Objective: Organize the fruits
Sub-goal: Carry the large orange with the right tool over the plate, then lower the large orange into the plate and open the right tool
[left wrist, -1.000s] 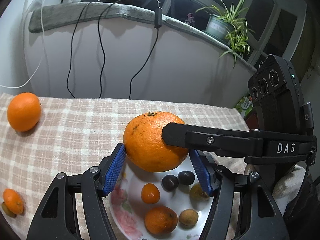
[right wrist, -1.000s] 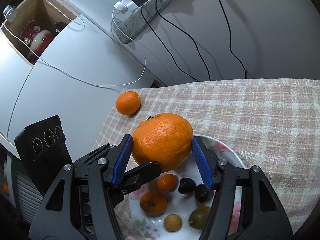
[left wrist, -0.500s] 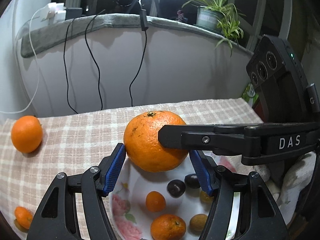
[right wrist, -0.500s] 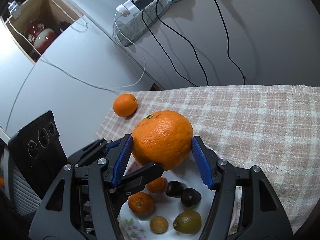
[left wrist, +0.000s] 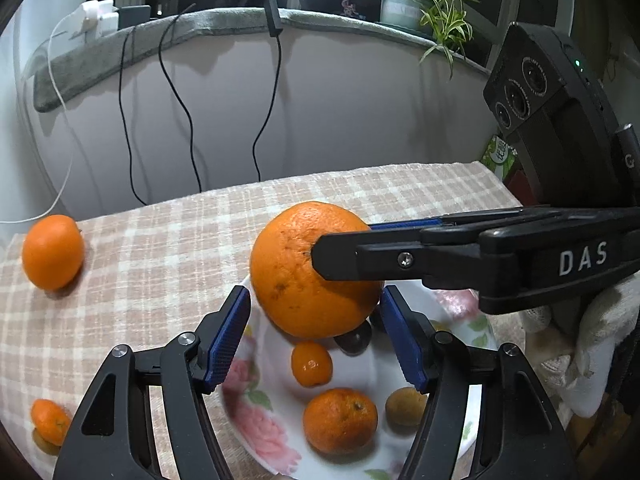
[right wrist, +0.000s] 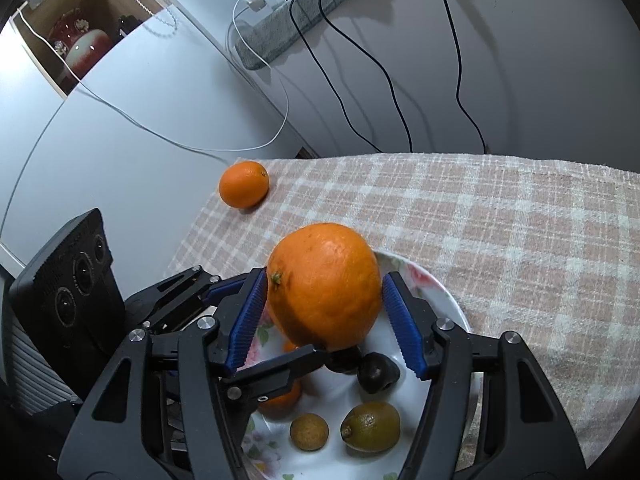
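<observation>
Right hand-held gripper (right wrist: 325, 280) clamps the large orange (right wrist: 332, 304) above the flowered plate (right wrist: 452, 304) near the worktop's (right wrist: 500, 220) front edge. The left hand-held gripper (left wrist: 316, 294) stands released just below the fruit. A good placement likely means lowering slowly onto bare china, clear of the dark fruits (right wrist: 378, 372) and the small citrus (left wrist: 340, 420), and unclamping only once it rests.
</observation>
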Motion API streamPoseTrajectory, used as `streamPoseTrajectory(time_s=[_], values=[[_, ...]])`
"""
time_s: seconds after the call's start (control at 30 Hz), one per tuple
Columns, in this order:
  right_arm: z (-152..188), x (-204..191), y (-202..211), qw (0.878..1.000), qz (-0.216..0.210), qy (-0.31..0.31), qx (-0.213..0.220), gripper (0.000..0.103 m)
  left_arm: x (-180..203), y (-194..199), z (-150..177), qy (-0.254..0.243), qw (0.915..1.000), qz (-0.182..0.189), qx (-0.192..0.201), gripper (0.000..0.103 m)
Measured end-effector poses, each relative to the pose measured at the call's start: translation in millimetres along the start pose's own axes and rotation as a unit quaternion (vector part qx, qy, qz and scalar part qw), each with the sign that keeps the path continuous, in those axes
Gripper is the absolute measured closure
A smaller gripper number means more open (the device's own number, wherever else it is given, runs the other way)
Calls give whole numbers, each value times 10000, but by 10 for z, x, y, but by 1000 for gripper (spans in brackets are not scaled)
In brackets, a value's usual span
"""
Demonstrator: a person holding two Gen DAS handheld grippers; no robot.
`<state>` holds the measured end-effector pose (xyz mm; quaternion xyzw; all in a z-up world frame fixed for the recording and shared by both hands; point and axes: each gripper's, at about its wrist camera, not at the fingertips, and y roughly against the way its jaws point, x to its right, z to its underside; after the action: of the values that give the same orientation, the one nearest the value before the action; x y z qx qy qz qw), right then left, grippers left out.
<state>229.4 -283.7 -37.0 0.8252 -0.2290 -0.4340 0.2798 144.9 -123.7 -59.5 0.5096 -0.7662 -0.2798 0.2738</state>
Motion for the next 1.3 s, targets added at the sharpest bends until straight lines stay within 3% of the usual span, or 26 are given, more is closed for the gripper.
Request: streamPoseTrajectory(time_s=[0.37, 0.53, 0.93, 1.13, 1.3], values=[[20, -69, 147, 9997, 164, 11, 179, 39, -105, 247, 41, 142, 9998, 12, 165, 36], [35, -131, 244, 9991, 288, 39, 310, 30, -134, 320, 86, 205, 9996, 3, 199, 36], [129, -247, 453, 9953, 678, 169, 664, 28, -245, 559, 219, 347, 9988, -127, 329, 33], [135, -343, 509, 9931, 699, 241, 905, 24, -374, 686, 303, 457, 9980, -216, 384, 33], [127, -497, 478, 9936, 600, 403, 867, 23, -494, 775, 391, 558, 9972, -311, 389, 33]])
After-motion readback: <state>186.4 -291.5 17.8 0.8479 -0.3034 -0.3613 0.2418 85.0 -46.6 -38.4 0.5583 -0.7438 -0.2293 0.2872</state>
